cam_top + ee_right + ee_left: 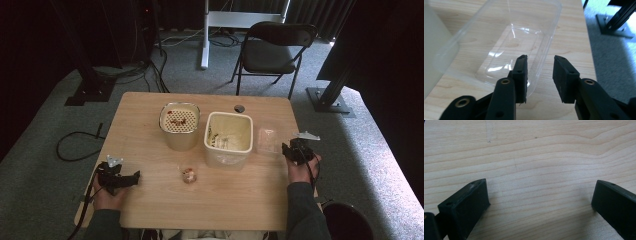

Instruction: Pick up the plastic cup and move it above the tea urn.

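Note:
A clear plastic tray [267, 140] lies on the wooden table [240, 200], just right of a cream bin [227, 159]. My right gripper [294, 150] sits at the tray's near right corner. In the right gripper view its jaws [540, 58] stand a little apart, the left one over the clear tray [519, 37] beside its side wall and the right one outside it. Neither pad presses on the wall. My left gripper [131, 178] rests near the table's front left, and its jaws [540, 183] are wide open over bare wood.
A beige pot with a perforated lid [179, 120] stands left of the bin. A small wrapped item [189, 175] lies in front of both. The table's right edge is close to my right gripper. A folding chair [275, 47] stands beyond the table.

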`<state>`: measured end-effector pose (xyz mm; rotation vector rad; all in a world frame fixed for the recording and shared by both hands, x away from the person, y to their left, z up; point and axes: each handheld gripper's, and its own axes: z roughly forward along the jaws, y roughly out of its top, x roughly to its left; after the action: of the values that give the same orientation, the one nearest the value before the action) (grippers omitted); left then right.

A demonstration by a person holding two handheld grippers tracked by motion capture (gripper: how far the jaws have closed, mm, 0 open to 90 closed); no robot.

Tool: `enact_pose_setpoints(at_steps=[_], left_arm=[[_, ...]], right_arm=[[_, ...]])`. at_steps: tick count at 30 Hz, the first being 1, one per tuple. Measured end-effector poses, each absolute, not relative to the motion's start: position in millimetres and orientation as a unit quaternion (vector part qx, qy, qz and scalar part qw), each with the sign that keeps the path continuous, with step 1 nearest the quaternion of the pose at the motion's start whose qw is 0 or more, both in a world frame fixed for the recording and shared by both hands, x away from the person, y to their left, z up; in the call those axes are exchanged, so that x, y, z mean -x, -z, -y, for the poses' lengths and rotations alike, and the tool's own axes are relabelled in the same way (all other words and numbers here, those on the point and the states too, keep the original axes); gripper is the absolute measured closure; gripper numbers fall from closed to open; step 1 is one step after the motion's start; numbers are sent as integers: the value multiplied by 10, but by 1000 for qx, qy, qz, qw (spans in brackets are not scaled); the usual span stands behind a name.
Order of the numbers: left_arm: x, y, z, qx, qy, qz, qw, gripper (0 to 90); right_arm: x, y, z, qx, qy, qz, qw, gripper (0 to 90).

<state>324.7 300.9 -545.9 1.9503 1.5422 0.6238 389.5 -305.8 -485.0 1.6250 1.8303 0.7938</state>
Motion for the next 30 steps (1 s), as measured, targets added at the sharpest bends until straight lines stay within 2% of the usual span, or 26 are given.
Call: enact_pose_setpoints(at_steps=[5, 10, 13, 23, 30], left_arm=[[-3247, 5459, -3009, -729, -234, -577, 285, 15], [-3250, 5458, -3009, -729, -233, -577, 285, 15], [-3252, 5458, -3008, -729, -233, -577, 284, 15], [-3252, 5458, -3008, -729, -233, -577, 284, 15], [-3252, 5457, -3008, -729, -233, -577, 284, 15]], right_arm=[[-4028, 4950, 3106, -620, -291, -686, 247, 683], [-4048, 4965, 3128, -625, -302, -682, 230, 813], [-4027, 4939, 3141, -620, -321, -681, 222, 851], [-3904, 4782, 3155, -618, -336, -665, 252, 874], [-3824, 4540, 3174, -606, -342, -662, 280, 876]])
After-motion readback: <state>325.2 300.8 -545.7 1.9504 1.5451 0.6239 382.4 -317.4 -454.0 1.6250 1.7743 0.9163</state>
